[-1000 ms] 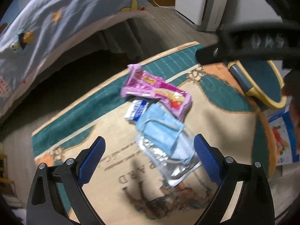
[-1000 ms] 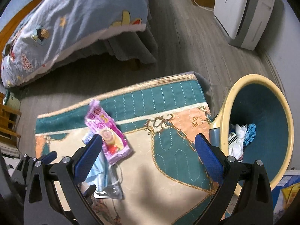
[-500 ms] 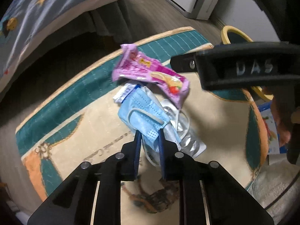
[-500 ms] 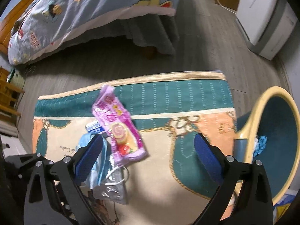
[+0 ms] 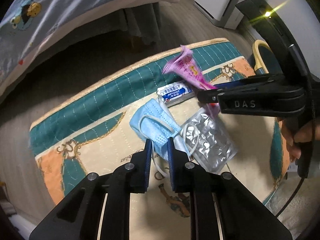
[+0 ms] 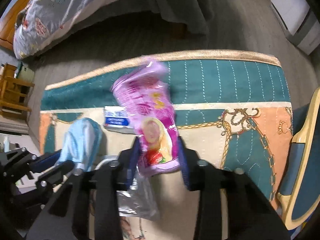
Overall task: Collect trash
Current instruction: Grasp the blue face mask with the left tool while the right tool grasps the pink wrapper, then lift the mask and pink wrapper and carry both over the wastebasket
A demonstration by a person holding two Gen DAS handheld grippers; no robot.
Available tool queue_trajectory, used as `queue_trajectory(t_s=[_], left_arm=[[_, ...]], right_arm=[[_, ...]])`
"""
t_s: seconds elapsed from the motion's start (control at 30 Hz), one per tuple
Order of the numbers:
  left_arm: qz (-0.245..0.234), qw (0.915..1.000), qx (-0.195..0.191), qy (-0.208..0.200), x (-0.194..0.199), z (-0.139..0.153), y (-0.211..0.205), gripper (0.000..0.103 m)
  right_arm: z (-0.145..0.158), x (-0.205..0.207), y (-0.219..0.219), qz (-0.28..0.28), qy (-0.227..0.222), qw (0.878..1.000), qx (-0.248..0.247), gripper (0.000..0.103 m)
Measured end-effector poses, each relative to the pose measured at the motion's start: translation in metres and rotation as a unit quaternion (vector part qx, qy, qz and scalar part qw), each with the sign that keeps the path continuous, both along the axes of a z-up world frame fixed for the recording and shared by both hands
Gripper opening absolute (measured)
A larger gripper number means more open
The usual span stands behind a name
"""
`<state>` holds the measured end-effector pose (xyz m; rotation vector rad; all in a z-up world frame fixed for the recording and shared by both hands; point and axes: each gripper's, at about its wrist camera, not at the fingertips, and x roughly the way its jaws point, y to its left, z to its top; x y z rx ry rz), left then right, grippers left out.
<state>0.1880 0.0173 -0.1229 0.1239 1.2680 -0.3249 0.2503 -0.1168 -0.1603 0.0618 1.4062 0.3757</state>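
The left gripper [image 5: 158, 148] was shut on the blue mask [image 5: 154, 124], near the middle of the rug [image 5: 90, 108]. The right gripper [image 6: 160, 156] was closing on the pink wrapper [image 6: 154, 120]. The bin [image 6: 304, 140] was seen at the rug's right edge, nearer the right gripper.

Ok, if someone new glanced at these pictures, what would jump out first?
Probably the pink snack wrapper, crumpled between the right tongs as their jaws close on it above the patterned rug. Next, the blue face mask, pinched at its near edge by the left tongs, with a silver foil pouch lying right beside it.
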Motion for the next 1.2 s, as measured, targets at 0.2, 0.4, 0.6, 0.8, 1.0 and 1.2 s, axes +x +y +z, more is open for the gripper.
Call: queue_trajectory(t_s=[0.2,0.4,0.6,0.8,1.0,1.2], left_arm=[[-0.003,0.9998,0.004,-0.02,-0.01,0.017,-0.002,0.016],[-0.017,0.9972,0.029,-0.066,-0.023,0.038,-0.016,0.015],[-0.02,0.9941,0.035,-0.101,-0.032,0.055,-0.025,0.015],[-0.02,0.9925,0.035,-0.116,-0.039,0.065,-0.035,0.015],[-0.021,0.9908,0.026,-0.131,-0.036,0.073,-0.057,0.015],[-0.051,0.9876,0.013,-0.148,-0.036,0.08,-0.101,0.015]], right_arm=[[0.02,-0.008,-0.011,-0.014,-0.023,0.999,0.022,0.022],[0.044,-0.016,-0.028,-0.037,-0.048,0.998,0.036,0.022],[0.065,-0.027,-0.049,-0.054,-0.072,0.995,0.046,0.022],[0.076,-0.038,-0.075,-0.065,-0.082,0.994,0.042,0.022],[0.083,-0.047,-0.106,-0.085,-0.09,0.991,0.042,0.022],[0.091,-0.051,-0.15,-0.118,-0.099,0.987,0.038,0.022]])
